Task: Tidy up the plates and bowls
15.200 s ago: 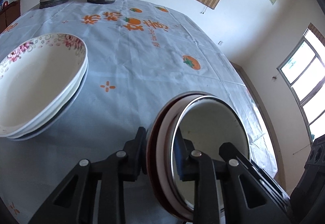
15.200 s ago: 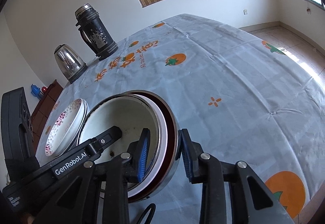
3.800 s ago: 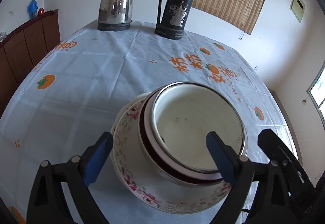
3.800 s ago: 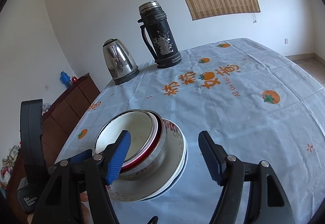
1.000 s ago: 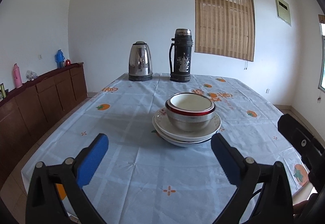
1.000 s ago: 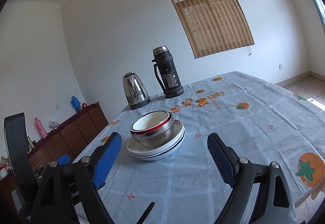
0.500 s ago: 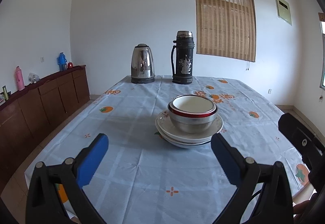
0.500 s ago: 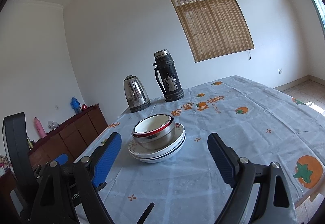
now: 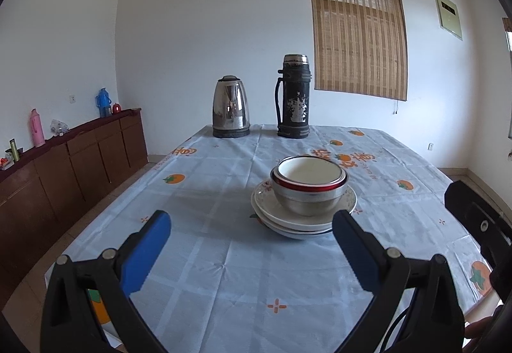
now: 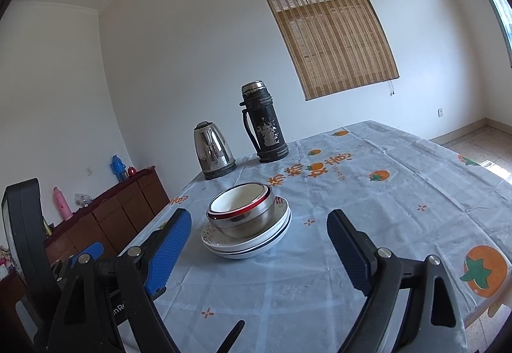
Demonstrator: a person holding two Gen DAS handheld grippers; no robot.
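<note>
A stack stands in the middle of the table: nested steel bowls [image 9: 308,186] [image 10: 242,212] with a red rim band sit inside white flowered plates [image 9: 299,218] [image 10: 256,241]. My left gripper [image 9: 251,229] is open, well back from the stack and near the table's front edge, with nothing between its blue pads. My right gripper [image 10: 257,226] is open too, pulled back the same way, and frames the stack from a distance. Neither touches the dishes.
A steel kettle [image 9: 230,108] [image 10: 212,154] and a black thermos [image 9: 294,97] [image 10: 264,130] stand at the table's far end. The table [image 9: 224,273] wears a pale blue cloth with orange fruit prints. A brown sideboard [image 9: 64,167] runs along the left wall.
Both views tilted up very slightly over the last second. The stack has not moved and both grippers stay open.
</note>
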